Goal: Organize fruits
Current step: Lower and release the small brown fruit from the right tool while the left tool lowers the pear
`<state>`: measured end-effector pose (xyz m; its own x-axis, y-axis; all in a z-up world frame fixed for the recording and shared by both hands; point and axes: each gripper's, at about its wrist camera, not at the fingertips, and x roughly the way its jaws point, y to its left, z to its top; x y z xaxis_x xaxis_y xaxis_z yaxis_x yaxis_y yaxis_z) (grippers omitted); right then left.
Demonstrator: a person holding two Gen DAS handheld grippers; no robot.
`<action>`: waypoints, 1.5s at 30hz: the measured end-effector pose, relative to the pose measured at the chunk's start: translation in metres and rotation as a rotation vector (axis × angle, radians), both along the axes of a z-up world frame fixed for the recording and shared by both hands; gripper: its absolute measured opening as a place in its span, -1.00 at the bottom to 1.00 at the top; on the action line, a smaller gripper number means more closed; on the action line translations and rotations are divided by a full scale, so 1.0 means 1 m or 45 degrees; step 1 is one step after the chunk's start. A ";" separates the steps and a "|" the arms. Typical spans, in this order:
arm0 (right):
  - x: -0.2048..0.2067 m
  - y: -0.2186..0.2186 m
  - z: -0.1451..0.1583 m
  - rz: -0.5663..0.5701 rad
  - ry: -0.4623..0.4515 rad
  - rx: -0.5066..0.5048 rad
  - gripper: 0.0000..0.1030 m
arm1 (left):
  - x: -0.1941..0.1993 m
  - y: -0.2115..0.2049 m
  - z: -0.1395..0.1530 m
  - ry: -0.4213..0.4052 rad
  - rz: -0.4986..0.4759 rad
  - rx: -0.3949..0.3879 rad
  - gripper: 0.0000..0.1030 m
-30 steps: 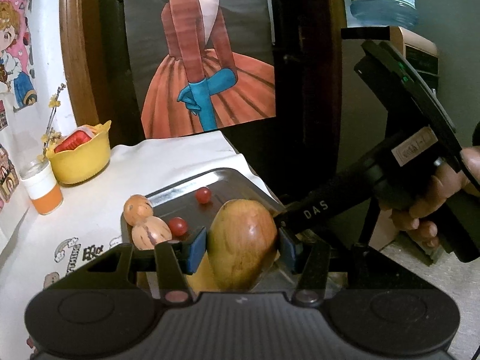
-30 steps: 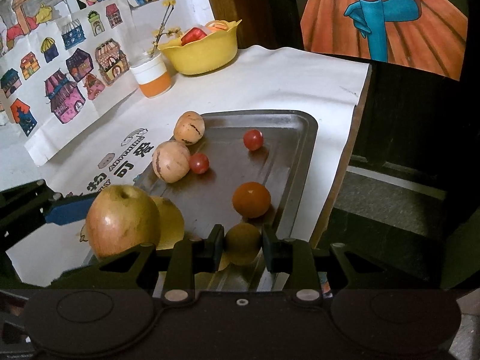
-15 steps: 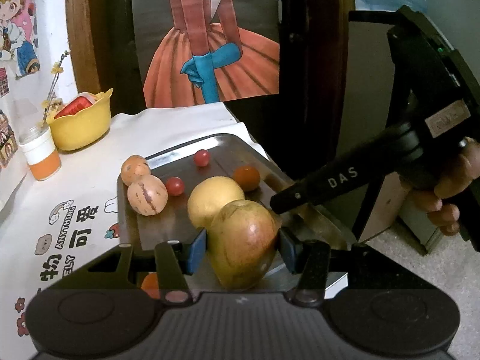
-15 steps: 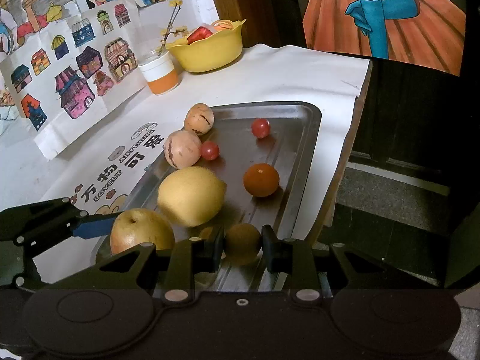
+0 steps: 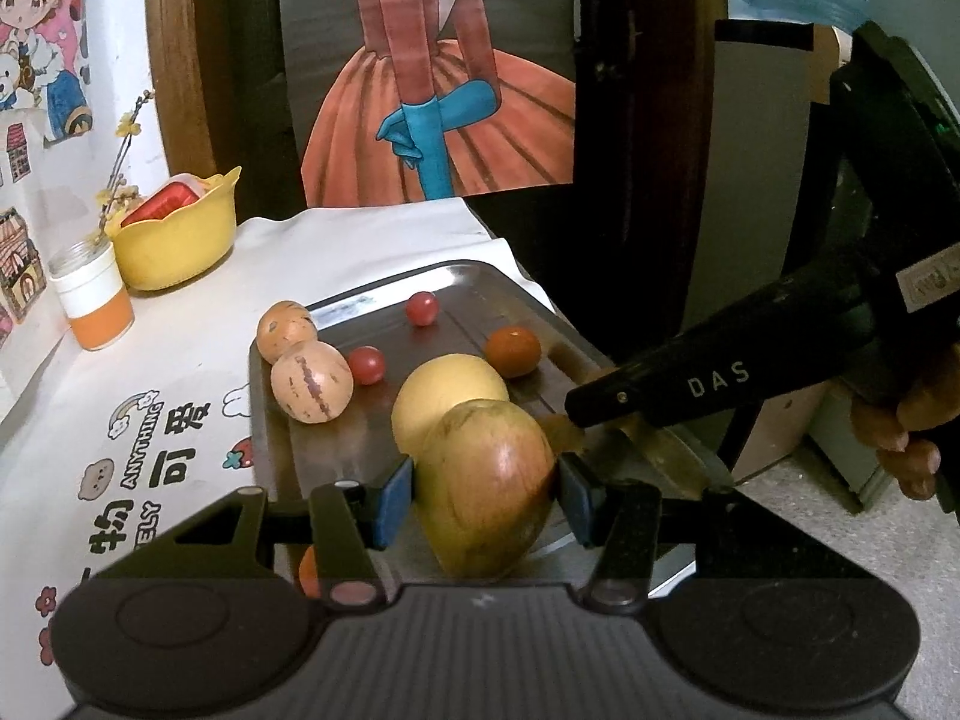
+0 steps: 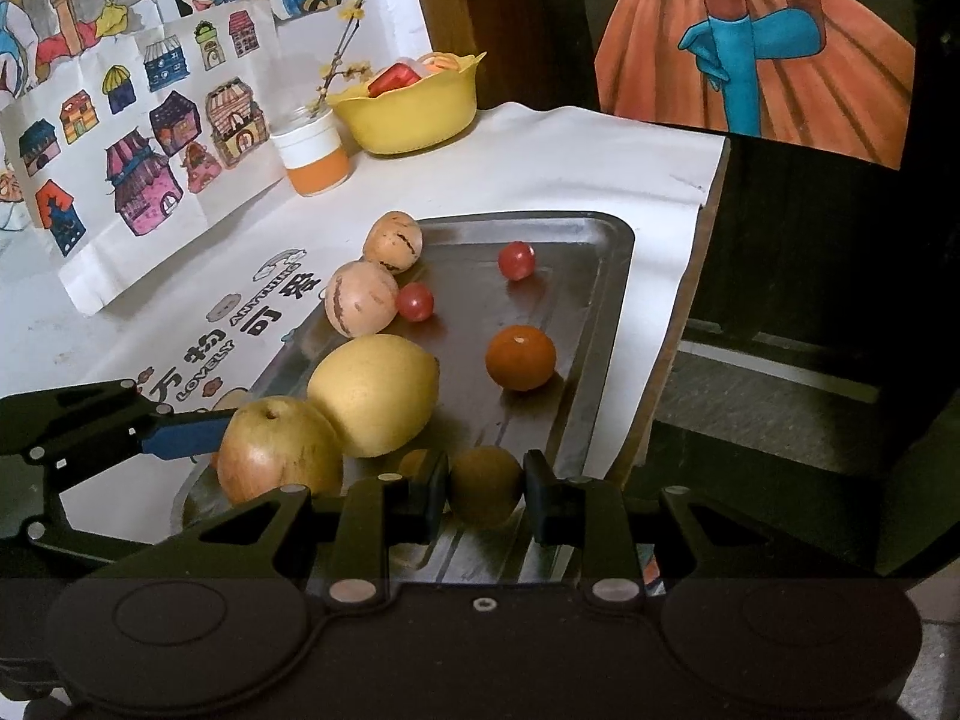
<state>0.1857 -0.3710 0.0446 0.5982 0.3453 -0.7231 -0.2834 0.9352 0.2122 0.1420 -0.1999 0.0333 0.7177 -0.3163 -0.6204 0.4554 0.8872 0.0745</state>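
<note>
Left claw [image 5: 486, 489] is shut on the apple [image 5: 486, 495], blue pads [image 5: 396, 495] on its 2 sides. Apple is at the near end of the tray [image 6: 606, 324], right next to the pear [image 6: 375, 393], maybe touching. It looks low, but can't tell if it sits on the tray yet. Apple is big, hard & smooth, prob heavy for the claw, so hold it at the fat middle or it may slip or spin.

Right claw [image 6: 486, 495] is closed on a small brown fruit [image 6: 486, 492], near end of tray too. It's small & light, prob a bit soft, so squeeze gently at the middle.

Farther on: an orange [image 6: 521, 357], round, will roll. Two striped fruits [image 6: 360, 298] at the tray's left rim. Two tomatoes [image 6: 516, 260], tiny & squishy, easy to burst. Way back, the yellow bowl [image 6: 414, 114] & a cup [image 6: 312, 156], well apart from the tray
</note>
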 end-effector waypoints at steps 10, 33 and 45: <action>-0.001 -0.003 -0.003 -0.029 0.003 0.045 -0.42 | 0.001 0.003 -0.002 0.000 0.026 -0.034 0.10; 0.000 -0.003 -0.003 -0.042 0.002 0.058 -0.37 | 0.001 0.001 -0.004 0.002 0.037 -0.026 0.25; 0.002 0.002 -0.006 -0.011 0.014 0.091 -0.06 | 0.000 0.000 -0.006 0.016 0.018 -0.025 0.42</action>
<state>0.1874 -0.3692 0.0388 0.5937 0.3914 -0.7030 -0.2729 0.9199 0.2816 0.1424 -0.2003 0.0275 0.7145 -0.3185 -0.6230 0.4439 0.8946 0.0518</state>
